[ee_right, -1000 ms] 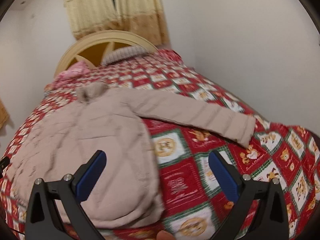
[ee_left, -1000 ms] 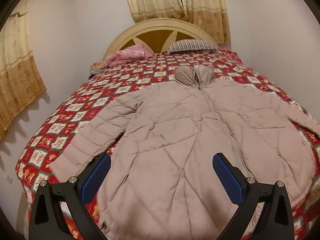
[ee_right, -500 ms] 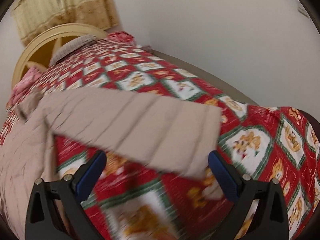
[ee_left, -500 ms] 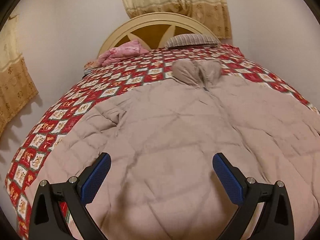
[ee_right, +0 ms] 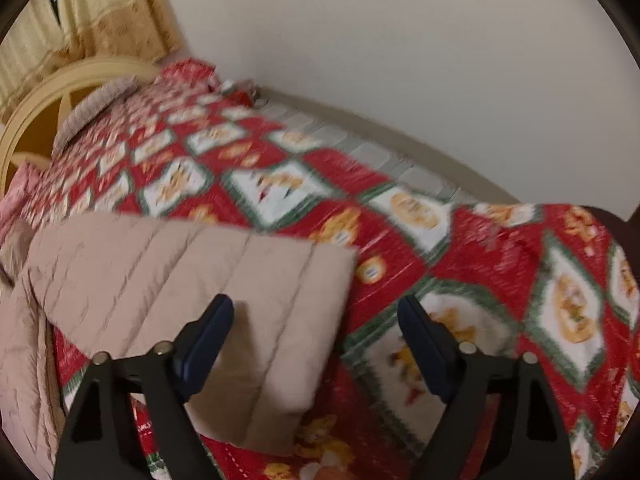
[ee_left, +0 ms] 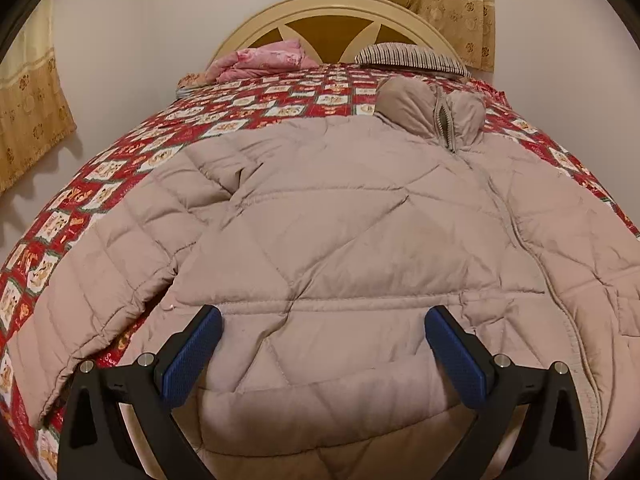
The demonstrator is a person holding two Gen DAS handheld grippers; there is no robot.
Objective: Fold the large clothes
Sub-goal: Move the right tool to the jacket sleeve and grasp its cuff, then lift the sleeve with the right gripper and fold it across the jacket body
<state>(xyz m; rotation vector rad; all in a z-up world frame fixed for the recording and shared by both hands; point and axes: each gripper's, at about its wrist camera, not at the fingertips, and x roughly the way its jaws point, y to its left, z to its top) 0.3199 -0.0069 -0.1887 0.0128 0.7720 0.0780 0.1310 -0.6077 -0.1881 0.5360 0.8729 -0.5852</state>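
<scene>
- Left gripper [ee_left: 322,354] spread wide above quilted jacket [ee_left: 340,232] on bed [ee_left: 120,168].
- Right gripper [ee_right: 316,340] gaping, jaws just narrowing over sleeve cuff [ee_right: 280,320], pads pressing nothing.

No text can be read — bedspread [ee_left: 120,184] lettering too small, blurred

red patterned bedspread [ee_left: 120,168], striped pillow [ee_left: 408,56], pink blanket [ee_left: 264,60], curtains [ee_left: 444,4].
</scene>
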